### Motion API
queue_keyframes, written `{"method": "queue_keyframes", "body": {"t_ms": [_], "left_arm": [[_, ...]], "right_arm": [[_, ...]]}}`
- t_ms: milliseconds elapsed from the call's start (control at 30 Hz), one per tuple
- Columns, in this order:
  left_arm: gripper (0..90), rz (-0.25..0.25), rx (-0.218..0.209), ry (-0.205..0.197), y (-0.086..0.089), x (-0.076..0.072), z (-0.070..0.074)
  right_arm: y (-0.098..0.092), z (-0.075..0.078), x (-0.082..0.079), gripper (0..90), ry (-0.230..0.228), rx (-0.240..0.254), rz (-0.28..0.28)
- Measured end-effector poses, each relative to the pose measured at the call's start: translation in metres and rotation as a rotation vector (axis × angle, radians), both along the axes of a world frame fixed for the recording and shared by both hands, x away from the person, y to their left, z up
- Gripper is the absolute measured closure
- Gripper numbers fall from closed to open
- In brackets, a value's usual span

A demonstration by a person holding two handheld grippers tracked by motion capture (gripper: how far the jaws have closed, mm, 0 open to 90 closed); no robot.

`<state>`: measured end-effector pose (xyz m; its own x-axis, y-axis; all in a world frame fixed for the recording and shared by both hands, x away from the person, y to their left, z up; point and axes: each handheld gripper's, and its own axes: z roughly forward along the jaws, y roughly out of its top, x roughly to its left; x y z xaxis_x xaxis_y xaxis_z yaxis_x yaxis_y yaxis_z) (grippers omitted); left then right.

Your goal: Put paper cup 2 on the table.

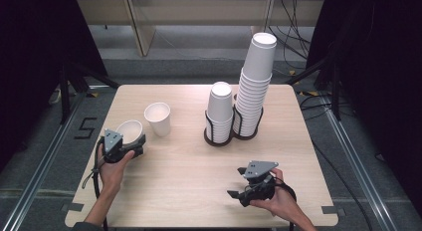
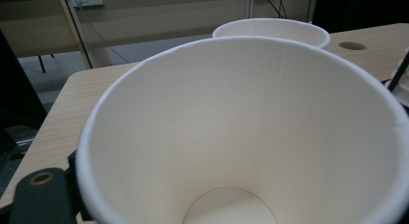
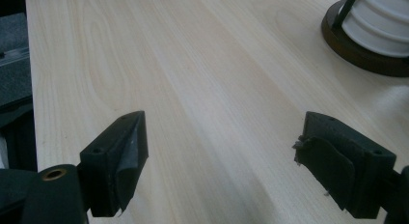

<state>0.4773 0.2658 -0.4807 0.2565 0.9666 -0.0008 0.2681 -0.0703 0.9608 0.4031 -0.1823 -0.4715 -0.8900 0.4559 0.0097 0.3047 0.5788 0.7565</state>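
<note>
while a paper cup [image 1: 130, 131] is clamped in the left gripper [image 1: 121, 144] jaws, tilted over the worktop [image 1: 189, 166] nr a 2nd cup [image 1: 158, 118], prob. for stacking, the right gripper [image 3: 222, 156] is held idle, jaws apart, empty.

Upright cup [image 1: 158, 118] left of cup stacks [image 1: 242, 99]; tilted cup [image 1: 129, 131] nearer, left.

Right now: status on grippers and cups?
Left gripper shut on tilted paper cup. Right gripper open, over bare table. Second cup upright just beyond.
</note>
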Motion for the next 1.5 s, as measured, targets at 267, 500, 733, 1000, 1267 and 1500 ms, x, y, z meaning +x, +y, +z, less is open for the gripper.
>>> {"method": "queue_keyframes", "body": {"t_ms": [267,500,733,1000,1267,1500], "left_arm": [[13.6,0.043,0.005,0.017,0.006,0.017,-0.003],[13.6,0.098,0.008,0.030,0.012,0.033,-0.004],[13.4,0.120,0.023,0.031,0.021,0.041,0.000],[13.2,0.115,0.036,0.048,0.016,0.053,-0.006],[12.5,0.086,0.057,0.052,0.008,0.060,-0.009],[11.2,0.054,0.062,0.064,0.007,0.061,-0.013]], "right_arm": [[-0.004,-0.002,-0.003,18.6,-0.003,0.005,-0.005],[-0.010,-0.002,-0.006,18.7,-0.009,0.013,-0.011],[-0.010,-0.005,-0.006,19.1,0.005,0.003,-0.017],[-0.009,-0.005,-0.007,19.4,0.005,-0.003,-0.015],[-0.008,-0.006,-0.008,19.8,-0.002,-0.015,0.003],[-0.007,-0.007,-0.009,20.1,0.006,-0.015,0.005]]}}
